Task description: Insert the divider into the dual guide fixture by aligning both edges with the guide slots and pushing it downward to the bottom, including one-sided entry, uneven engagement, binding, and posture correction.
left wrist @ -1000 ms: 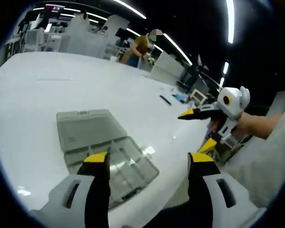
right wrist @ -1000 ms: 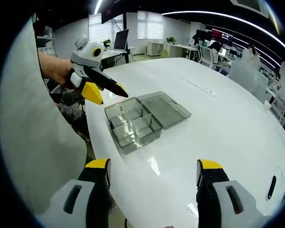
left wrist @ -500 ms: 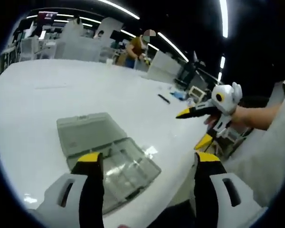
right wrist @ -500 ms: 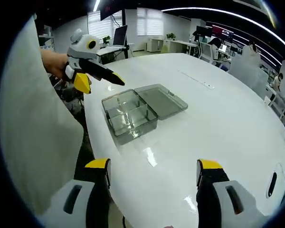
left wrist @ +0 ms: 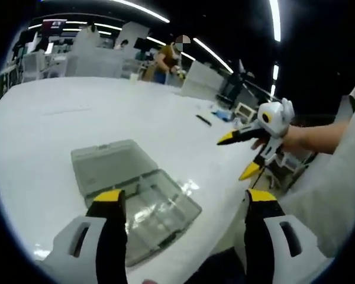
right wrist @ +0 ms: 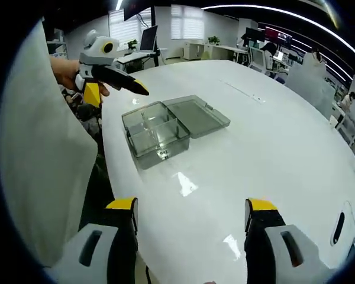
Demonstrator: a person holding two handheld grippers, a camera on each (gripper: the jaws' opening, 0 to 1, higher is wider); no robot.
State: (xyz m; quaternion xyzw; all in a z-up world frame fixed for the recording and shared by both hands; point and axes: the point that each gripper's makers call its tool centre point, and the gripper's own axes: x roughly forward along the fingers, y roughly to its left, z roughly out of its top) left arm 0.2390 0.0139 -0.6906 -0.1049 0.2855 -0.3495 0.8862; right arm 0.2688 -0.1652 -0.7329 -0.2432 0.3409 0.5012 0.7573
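a white table [right wrist: 272, 136] in an open office holds the clear box [right wrist: 152, 128], lid open toward 2 o'clock; right gripper view shows its dividers. left gripper [left wrist: 180, 204] and right gripper [right wrist: 189, 207] hover spread wide, empty.

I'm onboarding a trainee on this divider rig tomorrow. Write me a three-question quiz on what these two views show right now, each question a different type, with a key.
1. True or false: the lid of the clear compartment box lies open flat on the white table.
2. Multiple choice: the left gripper as seen in the right gripper view is (a) inside the box, (b) above the table edge beside the box, (c) resting on the lid.
3. Fill in: the jaws of the right gripper stand ____ with nothing between them.

Key: 1 true. 2 b. 3 open.
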